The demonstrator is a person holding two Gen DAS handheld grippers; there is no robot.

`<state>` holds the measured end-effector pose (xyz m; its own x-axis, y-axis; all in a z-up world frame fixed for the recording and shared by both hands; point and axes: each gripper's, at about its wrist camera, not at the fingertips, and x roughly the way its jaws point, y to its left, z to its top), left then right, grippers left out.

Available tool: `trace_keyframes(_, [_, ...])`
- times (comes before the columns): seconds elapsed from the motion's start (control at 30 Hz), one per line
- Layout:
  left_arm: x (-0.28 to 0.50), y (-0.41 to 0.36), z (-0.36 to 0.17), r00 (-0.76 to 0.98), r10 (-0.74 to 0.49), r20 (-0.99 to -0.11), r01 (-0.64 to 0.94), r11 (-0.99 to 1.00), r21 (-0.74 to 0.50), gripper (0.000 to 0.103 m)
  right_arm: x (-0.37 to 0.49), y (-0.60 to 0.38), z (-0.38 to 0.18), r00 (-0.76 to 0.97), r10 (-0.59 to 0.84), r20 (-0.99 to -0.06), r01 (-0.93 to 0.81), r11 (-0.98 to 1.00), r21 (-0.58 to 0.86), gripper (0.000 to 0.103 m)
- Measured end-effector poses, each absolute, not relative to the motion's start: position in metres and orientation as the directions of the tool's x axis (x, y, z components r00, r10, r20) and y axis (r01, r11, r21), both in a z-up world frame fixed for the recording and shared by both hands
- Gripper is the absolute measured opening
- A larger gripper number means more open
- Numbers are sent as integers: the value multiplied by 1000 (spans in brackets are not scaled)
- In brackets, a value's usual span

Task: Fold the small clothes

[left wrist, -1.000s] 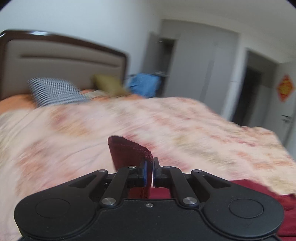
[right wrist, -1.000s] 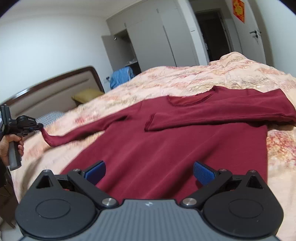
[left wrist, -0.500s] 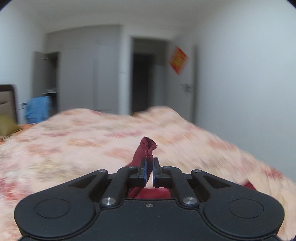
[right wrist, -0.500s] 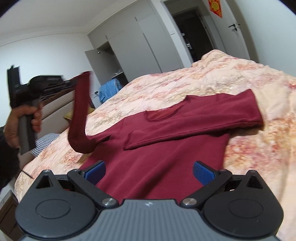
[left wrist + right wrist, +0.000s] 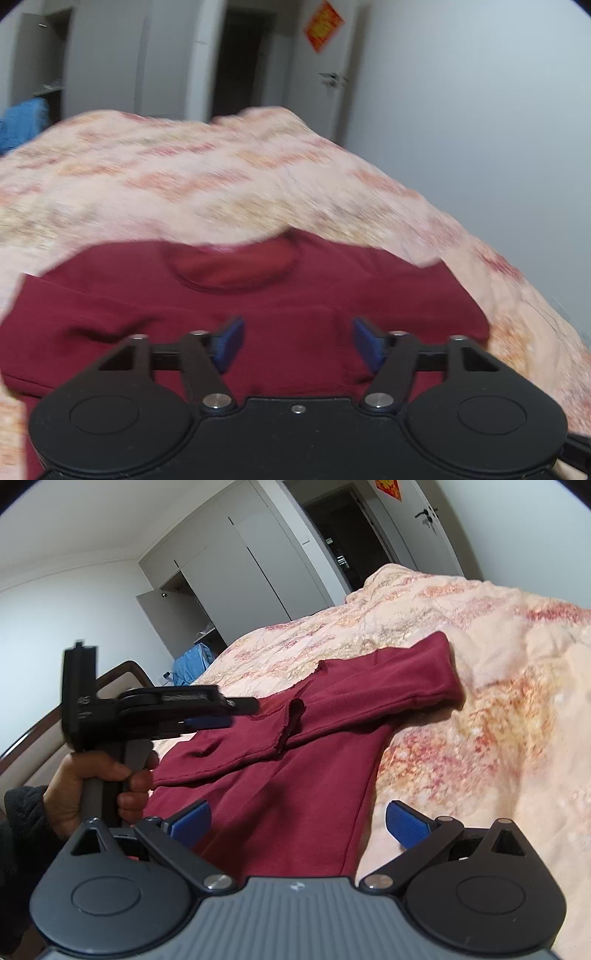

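dark red long-sleeved knit top (image 5: 295,775) lies flat on floral quilt (image 5: 498,683), both sleeves folded across; left gripper (image 5: 297,341) opening, right gripper (image 5: 297,818) wide, both empty.

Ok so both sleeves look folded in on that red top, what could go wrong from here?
The left gripper is opening just above the left sleeve; its frayed cuff stands curled up, so it may not lie flat. The right sleeve bunches at its outer fold, which could make the next fold lumpy. The dark red top lies on a soft quilt, so dragging may shift it.
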<state>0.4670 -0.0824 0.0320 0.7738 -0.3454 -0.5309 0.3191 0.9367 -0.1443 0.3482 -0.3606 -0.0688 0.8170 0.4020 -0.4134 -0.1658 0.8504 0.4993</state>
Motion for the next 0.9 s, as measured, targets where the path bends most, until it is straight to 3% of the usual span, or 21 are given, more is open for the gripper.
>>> trace_keyframes(0.17, [468, -24, 73, 844, -230, -484, 198, 973, -117, 87, 352, -353, -72, 806, 424, -414, -175, 838, 517, 103])
trace_keyframes(0.33, [468, 46, 104, 890, -41, -455, 53, 998, 14, 99, 359, -339, -66, 805, 426, -412, -201, 850, 486, 103])
trace_keyframes(0.43, [462, 96, 107, 888, 48, -457, -47, 999, 12, 100, 370, -333, -61, 811, 414, -414, -203, 862, 464, 103])
trace_keyframes(0.7, [439, 181, 50, 836, 3, -548, -108, 982, -158, 97, 425, -315, -50, 819, 388, -424, -223, 894, 388, 103])
trace_keyframes(0.9, [447, 174, 1, 810, -57, -583, -35, 989, -146, 91, 468, -291, -49, 810, 393, -435, -266, 908, 324, 85])
